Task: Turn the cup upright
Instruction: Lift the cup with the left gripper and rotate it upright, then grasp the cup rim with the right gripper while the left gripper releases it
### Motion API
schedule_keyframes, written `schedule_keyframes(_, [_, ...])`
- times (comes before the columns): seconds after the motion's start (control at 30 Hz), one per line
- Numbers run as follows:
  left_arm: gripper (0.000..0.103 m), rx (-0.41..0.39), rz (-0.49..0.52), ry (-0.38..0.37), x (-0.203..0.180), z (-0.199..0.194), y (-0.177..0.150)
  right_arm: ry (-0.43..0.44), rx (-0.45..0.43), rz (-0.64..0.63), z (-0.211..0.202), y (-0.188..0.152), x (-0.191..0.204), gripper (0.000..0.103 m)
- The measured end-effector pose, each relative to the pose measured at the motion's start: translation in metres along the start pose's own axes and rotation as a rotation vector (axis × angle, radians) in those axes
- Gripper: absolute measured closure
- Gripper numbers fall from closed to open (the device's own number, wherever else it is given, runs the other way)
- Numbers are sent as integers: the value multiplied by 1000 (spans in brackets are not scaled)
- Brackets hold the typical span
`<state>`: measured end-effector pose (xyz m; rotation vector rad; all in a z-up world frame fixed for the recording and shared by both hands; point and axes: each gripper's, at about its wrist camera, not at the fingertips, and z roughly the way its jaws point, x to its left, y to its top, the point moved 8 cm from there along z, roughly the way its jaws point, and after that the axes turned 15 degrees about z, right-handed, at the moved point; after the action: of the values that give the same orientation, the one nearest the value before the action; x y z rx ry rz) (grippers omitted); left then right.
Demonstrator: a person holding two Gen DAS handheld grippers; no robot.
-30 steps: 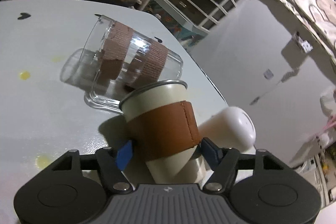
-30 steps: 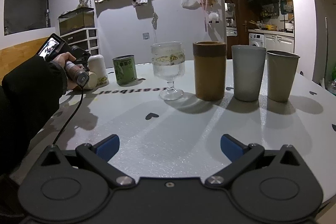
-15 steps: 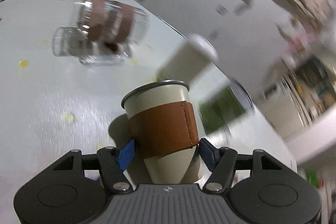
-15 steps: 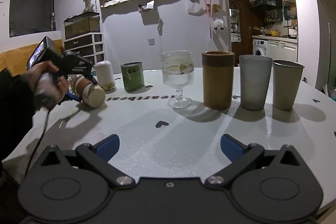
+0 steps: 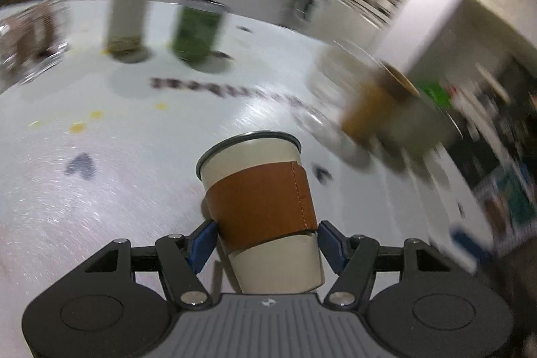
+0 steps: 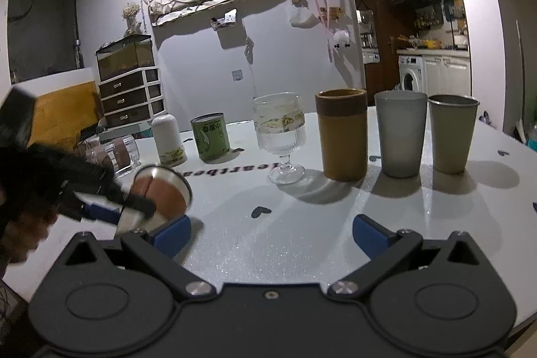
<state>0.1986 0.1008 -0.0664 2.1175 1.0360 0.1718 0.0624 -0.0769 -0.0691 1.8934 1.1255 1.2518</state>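
Black left tongs and right tongs carry blue fingertips, silver screws.

The left gripper has carried the cream cup with the brown leather sleeve away from the toppled clear glass mug and white rounded jar, toward the middle of the table. In the right wrist view, the cup now lies tilted sideways, close beside the right gripper's left finger.

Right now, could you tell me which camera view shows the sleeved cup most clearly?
The left wrist view: the sleeved cup sits sharp and centred in the left gripper. In the right wrist view it is small, motion-blurred and partly hidden behind gripper fingers at the lower left.
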Motion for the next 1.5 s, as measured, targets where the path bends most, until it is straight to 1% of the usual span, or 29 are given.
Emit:
schedule_keyframes(0.1, [37, 12, 128, -27, -20, -5, -10, -11, 41, 53, 7, 1, -5, 0])
schedule_keyframes(0.17, [37, 11, 209, -31, -31, -8, -16, 3, 87, 105, 15, 0, -7, 0])
schedule_keyframes(0.2, [37, 8, 228, -26, -35, -9, -19, 16, 113, 134, 19, 0, -8, 0])
schedule_keyframes(0.27, [36, -3, 235, -13, -37, -9, -20, 54, 169, 202, 29, -1, -7, 0])
schedule_keyframes(0.37, [36, -6, 206, -25, -34, -6, -21, 96, 229, 279, 42, -3, -2, 0])
schedule_keyframes(0.43, [36, -15, 199, -28, -35, -11, -27, 139, 274, 325, 50, -3, 7, 0])
schedule_keyframes(0.53, [39, -31, 188, -32, -37, -13, -32, 215, 372, 419, 65, -7, 19, 0])
schedule_keyframes(0.6, [40, -42, 184, -35, -38, -14, -35, 250, 438, 491, 76, -10, 26, 0])
schedule_keyframes(0.67, [41, -55, 183, -28, -39, -16, -36, 266, 485, 568, 86, -15, 29, 2])
schedule_keyframes(0.77, [41, -72, 190, -18, -39, -18, -37, 279, 514, 659, 97, -21, 31, 7])
schedule_keyframes(0.9, [42, -83, 207, -10, -42, -19, -38, 282, 534, 696, 104, -30, 32, 12])
schedule_keyframes(0.97, [42, -92, 225, -1, -43, -20, -39, 267, 522, 686, 107, -31, 31, 19])
schedule_keyframes(1.0, [43, -100, 237, 5, -45, -20, -40, 261, 513, 672, 107, -31, 31, 21])
schedule_keyframes(1.07, [42, -128, 260, 9, -47, -21, -41, 267, 482, 630, 104, -28, 35, 21])
schedule_keyframes(1.1, [42, -146, 271, 6, -47, -21, -42, 271, 453, 589, 99, -23, 37, 21])
schedule_keyframes(1.2, [43, -208, 311, 3, -51, -20, -41, 273, 335, 419, 79, -6, 51, 21])
schedule_keyframes(1.3, [43, -262, 376, 49, -57, -15, -43, 257, 226, 211, 55, 6, 68, 22])
schedule_keyframes(1.37, [44, -308, 409, 90, -60, -11, -48, 236, 182, 89, 42, 7, 79, 23])
schedule_keyframes(1.43, [44, -360, 442, 138, -66, -8, -56, 216, 156, -5, 31, 4, 85, 24])
schedule_keyframes(1.5, [44, -381, 478, 173, -72, -4, -65, 200, 135, -111, 23, -3, 92, 25])
